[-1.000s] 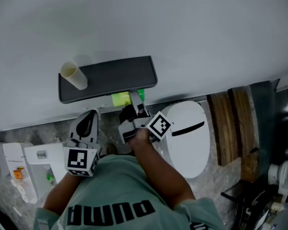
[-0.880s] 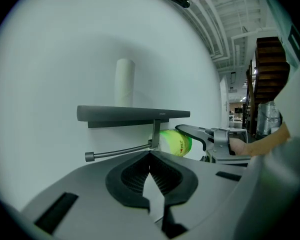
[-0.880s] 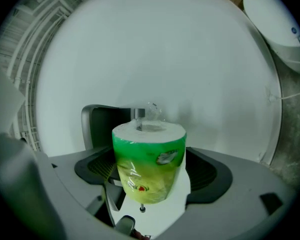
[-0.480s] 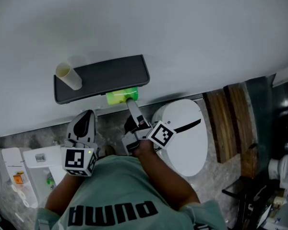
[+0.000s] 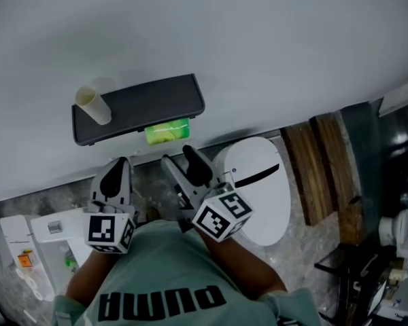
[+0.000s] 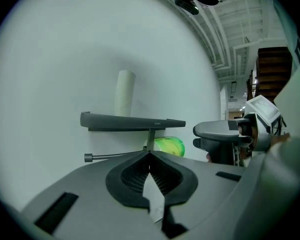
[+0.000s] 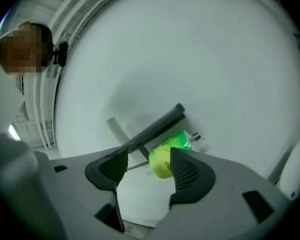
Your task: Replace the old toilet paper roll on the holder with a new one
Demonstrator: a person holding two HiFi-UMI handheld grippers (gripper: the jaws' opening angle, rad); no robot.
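Note:
A dark holder shelf [image 5: 139,107] hangs on the white wall. An empty cardboard tube [image 5: 94,105] stands on its left end. A new roll in green wrap [image 5: 167,131] sits under the shelf on the holder's bar. My right gripper [image 5: 179,160] hovers a short way below the roll, clear of it. Its jaws have just been closing and stand open with nothing between them. In the right gripper view the green roll [image 7: 165,156] lies beyond the pads. My left gripper [image 5: 117,167] is shut, level with the bar [image 6: 115,155], with a thin white sliver between its pads.
A white toilet [image 5: 258,189] with its lid down stands at the right below the holder. Wooden planks [image 5: 326,168] lean further right. White boxes and bottles [image 5: 54,229] lie at the lower left on the stone floor.
The right gripper, which was around the green roll under the shelf, has drawn back toward me and rolled over. The roll stays under the shelf. The left gripper has kept still.

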